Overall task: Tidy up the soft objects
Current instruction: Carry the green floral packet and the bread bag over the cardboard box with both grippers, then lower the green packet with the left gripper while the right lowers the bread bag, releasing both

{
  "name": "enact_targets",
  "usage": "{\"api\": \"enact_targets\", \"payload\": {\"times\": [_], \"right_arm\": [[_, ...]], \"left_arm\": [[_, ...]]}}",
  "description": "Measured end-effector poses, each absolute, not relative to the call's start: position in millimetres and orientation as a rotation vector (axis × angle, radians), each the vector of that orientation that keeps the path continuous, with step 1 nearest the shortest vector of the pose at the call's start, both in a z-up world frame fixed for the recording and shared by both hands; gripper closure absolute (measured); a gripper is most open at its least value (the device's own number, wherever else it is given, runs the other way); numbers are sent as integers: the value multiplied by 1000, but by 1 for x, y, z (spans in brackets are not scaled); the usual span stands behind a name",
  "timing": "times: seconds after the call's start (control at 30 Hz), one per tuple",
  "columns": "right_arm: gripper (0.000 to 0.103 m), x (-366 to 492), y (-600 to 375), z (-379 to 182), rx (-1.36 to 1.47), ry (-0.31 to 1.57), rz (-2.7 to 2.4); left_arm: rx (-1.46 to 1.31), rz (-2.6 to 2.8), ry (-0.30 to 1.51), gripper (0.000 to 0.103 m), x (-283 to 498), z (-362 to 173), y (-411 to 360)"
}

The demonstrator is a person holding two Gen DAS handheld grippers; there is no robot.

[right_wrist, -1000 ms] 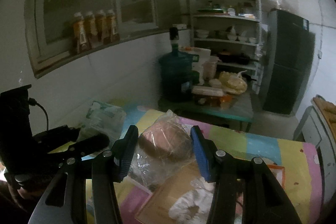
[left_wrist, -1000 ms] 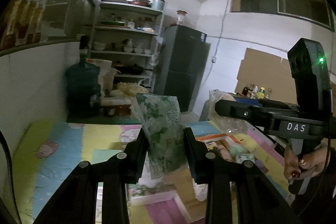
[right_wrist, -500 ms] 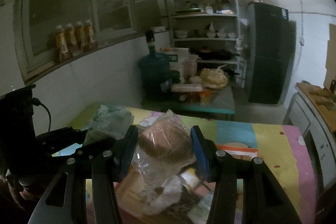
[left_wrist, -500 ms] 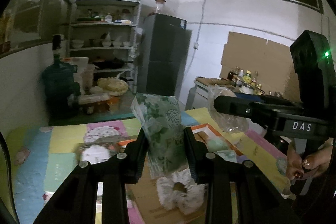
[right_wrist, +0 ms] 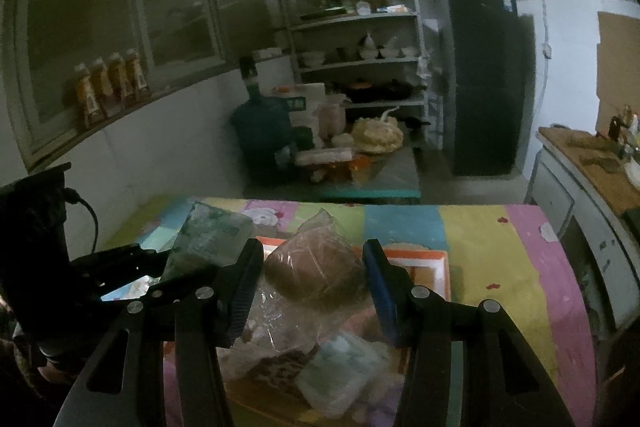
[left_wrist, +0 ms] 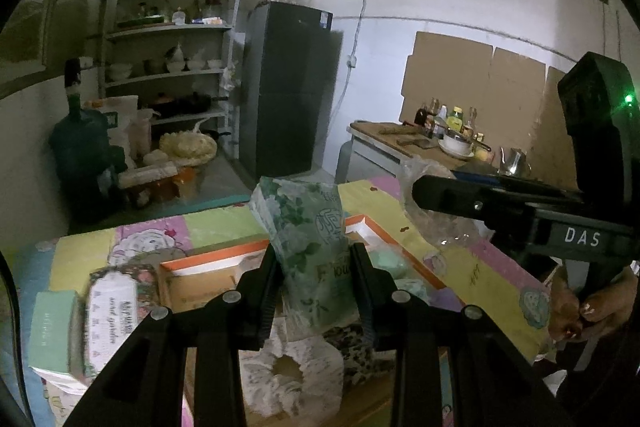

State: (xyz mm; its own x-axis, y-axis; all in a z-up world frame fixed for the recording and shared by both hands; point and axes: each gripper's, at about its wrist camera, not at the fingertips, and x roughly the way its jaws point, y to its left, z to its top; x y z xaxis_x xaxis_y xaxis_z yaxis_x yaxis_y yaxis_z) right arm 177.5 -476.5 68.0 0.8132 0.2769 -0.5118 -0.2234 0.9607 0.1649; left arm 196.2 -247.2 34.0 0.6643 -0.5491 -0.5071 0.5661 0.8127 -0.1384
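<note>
Green floral-printed soft tissue pack [left_wrist: 308, 251] upright, clamped between left gripper [left_wrist: 314, 291] fingers, above orange-rimmed cardboard tray [left_wrist: 216, 259]. Brown bun in clear plastic bag [right_wrist: 316, 275] gripped by right gripper [right_wrist: 316, 287] fingers over same tray. White scrunchie [left_wrist: 288, 371] lies inside tray on patchwork-covered table [right_wrist: 500, 239].

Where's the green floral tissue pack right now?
The green floral tissue pack is clamped upright in the left gripper, centre of the left wrist view, above the orange-rimmed box and a white scrunchie.
</note>
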Motion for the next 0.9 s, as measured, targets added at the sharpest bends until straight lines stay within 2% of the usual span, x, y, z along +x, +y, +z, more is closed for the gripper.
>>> {"api": "enact_targets", "payload": {"times": [0.9], "right_arm": [[50,226,-517,5,193,692,247]], "left_arm": [[102,-596,683,68,226,-11,-291]]}}
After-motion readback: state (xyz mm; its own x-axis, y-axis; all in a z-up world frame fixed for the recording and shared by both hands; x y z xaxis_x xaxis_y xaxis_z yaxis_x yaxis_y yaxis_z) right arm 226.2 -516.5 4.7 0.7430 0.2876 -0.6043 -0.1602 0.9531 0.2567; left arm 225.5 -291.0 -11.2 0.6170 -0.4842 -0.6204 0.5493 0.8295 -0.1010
